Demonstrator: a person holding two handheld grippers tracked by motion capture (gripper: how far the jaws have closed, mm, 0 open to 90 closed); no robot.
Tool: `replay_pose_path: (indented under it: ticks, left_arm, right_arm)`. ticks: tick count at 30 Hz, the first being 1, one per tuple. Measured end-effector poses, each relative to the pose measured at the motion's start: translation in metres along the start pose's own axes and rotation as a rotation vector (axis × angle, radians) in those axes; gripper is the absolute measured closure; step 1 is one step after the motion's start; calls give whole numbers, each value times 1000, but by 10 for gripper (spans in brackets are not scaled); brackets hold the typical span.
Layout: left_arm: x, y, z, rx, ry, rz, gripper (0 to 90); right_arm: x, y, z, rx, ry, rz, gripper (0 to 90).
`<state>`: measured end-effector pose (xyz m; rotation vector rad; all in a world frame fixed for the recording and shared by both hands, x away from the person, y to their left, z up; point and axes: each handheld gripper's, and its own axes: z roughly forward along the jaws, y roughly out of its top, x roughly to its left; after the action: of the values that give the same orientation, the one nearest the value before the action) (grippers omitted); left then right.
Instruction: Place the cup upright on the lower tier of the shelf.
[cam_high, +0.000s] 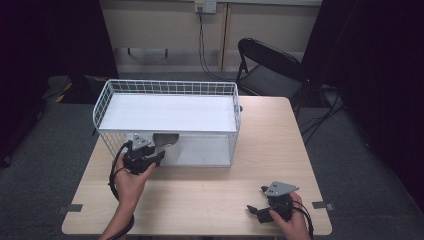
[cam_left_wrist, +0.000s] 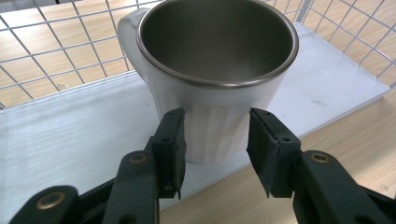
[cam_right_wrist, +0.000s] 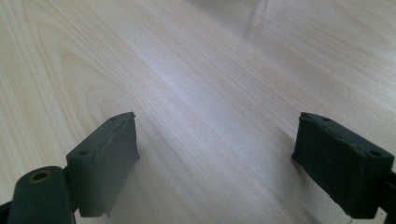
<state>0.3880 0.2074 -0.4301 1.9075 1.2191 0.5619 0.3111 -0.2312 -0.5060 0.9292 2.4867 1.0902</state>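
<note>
The pale wooden desk carries a white wire basket rack, which stands toward the desk's far left part, its top shelf a flat white board ringed by a low wire rim and its lower shelf a white board open toward the person. On that lower shelf, near its front edge, stands a white mug with a steel-lined inside, upright, its handle turned to the far left in the left gripper view. The left gripper reaches into the rack's lower level from the front, and its jaws are clenched on the mug, one pad pressed against each side of the lower wall. The right gripper rests low over the desk's near right corner, well apart from the rack, with its jaws spread wide and nothing but bare wood between them.
</note>
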Motion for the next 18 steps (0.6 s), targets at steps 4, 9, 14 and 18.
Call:
replay_pose_path:
  ticks: [4,9,14,18]
  left_arm:
    - [0,-1,-1,-5,-1,0,557]
    - [-4,-2,-2,-1,-20,21,468]
    - [-7,-9,-5,28,-76,52,337]
    - [-7,-13,-9,52,-97,69,278]
  right_arm:
    - [0,0,0,0,0,-1,129]
    - [0,0,0,0,2,-2,129]
    - [-1,0,0,-1,6,-3,129]
    - [-1,0,1,-2,6,-4,130]
